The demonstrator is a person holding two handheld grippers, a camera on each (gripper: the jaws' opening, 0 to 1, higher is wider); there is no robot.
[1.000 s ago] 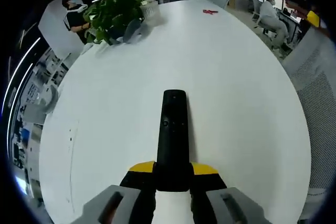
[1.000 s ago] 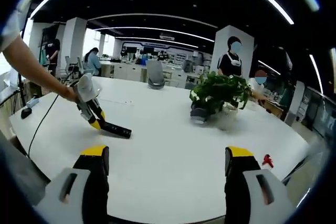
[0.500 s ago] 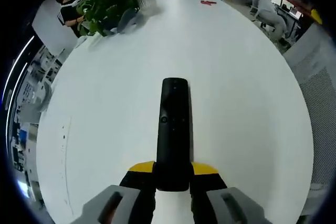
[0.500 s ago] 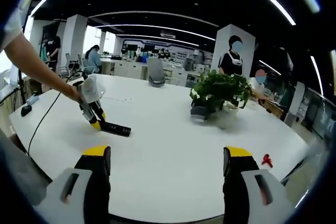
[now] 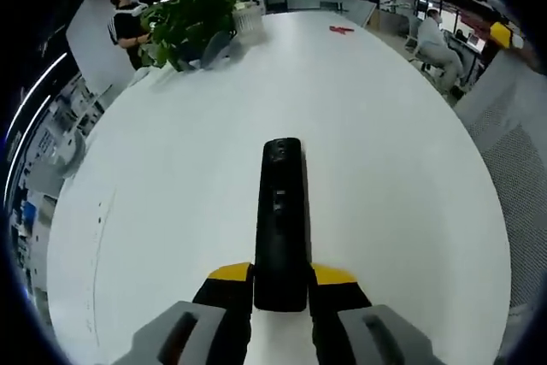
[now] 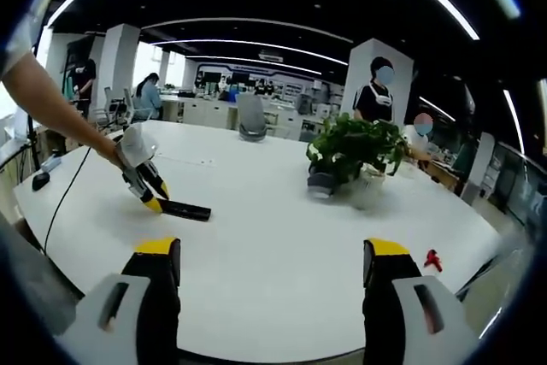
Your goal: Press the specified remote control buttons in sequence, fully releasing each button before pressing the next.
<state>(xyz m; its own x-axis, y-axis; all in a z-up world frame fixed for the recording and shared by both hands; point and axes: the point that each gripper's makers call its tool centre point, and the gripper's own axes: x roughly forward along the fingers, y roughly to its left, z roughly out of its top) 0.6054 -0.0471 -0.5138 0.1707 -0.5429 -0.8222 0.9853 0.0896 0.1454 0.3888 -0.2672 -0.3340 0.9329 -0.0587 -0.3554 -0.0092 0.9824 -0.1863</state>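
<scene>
The remote control (image 5: 281, 211) is long, thin and black. It lies flat on the white bench (image 5: 171, 185), buttons facing up. Its near end sits between the yellow tips of the left claw (image 5: 281, 284), and its far end points away across the bench.

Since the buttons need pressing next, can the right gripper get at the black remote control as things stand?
Probably yes: the right gripper is open, with bare white table between it and the slim black remote control, which the left gripper holds by one end, buttons exposed.
</scene>
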